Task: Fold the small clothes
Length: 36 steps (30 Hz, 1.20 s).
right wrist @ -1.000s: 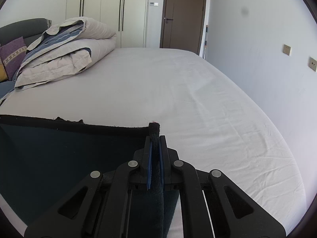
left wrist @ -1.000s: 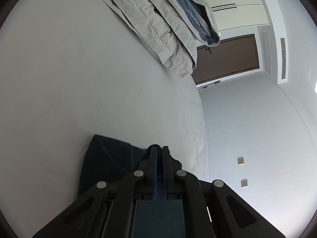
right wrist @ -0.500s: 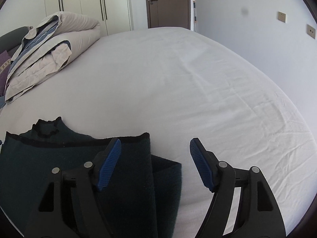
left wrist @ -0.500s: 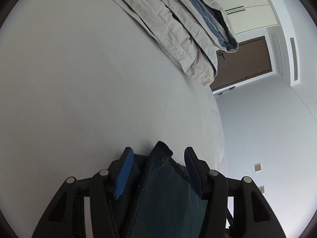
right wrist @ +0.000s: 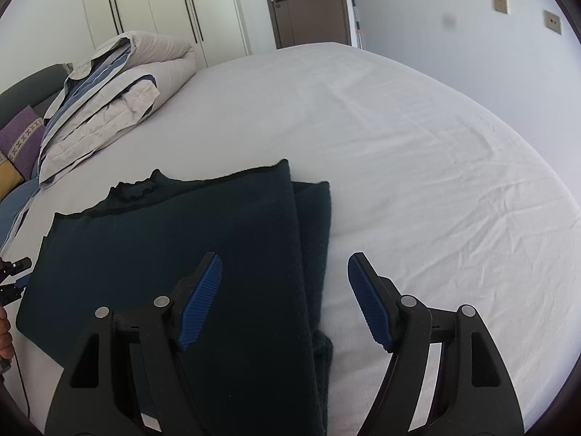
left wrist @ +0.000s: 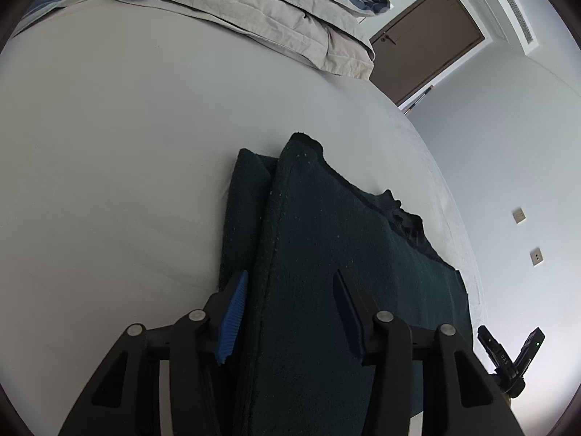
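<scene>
A dark green knit garment (left wrist: 326,225) lies folded flat on the white bed sheet (left wrist: 109,145), its ribbed collar at the far edge. My left gripper (left wrist: 290,276) hovers over the garment's left fold. Its jaws are closing with the cloth lying between them, but the pads do not press on it. In the right wrist view the same garment (right wrist: 181,225) shows a narrower layer sticking out on the right. My right gripper (right wrist: 286,258) stands open above that right edge, holding nothing.
A folded beige and blue duvet (right wrist: 116,87) lies at the far left of the bed, with pillows (right wrist: 21,141) beyond it. Wardrobe doors (right wrist: 163,7) and a brown door (right wrist: 308,0) stand behind. Bare sheet (right wrist: 417,145) spreads to the right, up to the wall.
Both grippers were shut on the garment's top edge a second ago. They have opened, let it go and drawn back and down. The garment now lies flat with its fold laid over.
</scene>
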Available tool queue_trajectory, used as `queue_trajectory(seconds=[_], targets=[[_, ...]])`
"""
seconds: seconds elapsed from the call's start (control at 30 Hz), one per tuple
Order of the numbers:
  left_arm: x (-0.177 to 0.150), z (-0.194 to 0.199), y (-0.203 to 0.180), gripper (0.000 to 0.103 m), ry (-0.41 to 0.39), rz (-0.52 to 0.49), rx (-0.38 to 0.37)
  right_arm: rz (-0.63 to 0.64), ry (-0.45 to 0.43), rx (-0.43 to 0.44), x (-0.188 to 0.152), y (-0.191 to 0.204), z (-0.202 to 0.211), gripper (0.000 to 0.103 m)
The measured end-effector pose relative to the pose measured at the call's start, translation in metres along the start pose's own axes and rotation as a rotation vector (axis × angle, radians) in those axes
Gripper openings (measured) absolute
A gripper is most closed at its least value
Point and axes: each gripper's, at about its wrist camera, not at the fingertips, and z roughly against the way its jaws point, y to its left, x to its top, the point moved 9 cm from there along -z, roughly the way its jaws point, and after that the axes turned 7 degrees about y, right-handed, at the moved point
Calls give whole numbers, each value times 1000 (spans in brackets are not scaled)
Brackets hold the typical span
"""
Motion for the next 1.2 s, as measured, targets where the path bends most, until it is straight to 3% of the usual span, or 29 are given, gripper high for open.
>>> queue_trajectory(seconds=[0.1,0.4,0.47,0.53,0.6,0.73,0.93,1.2], targets=[[-5,2,0,34,2,-21,15,-67,-11,-4,-10,-23,11,71],[-17,2,-6,33,3,-108,85,-33,17,32,-34,-29,24,70],[-18,1,-6,26,-2,-127,117,-7,34,28,-40,-25,23,59],[-18,1,-3,15,-2,-130,129,15,58,2,-45,-21,20,38],[-19,2,0,10,-3,-123,122,26,54,-7,-49,-20,23,33],[-24,3,3,7,-7,-131,122,49,72,-23,-58,-21,21,13],[-27,6,5,7,-23,-125,113,2,79,-1,-61,-30,21,6],[-33,9,8,6,-31,-113,98,-2,89,-1,-72,-34,23,5]])
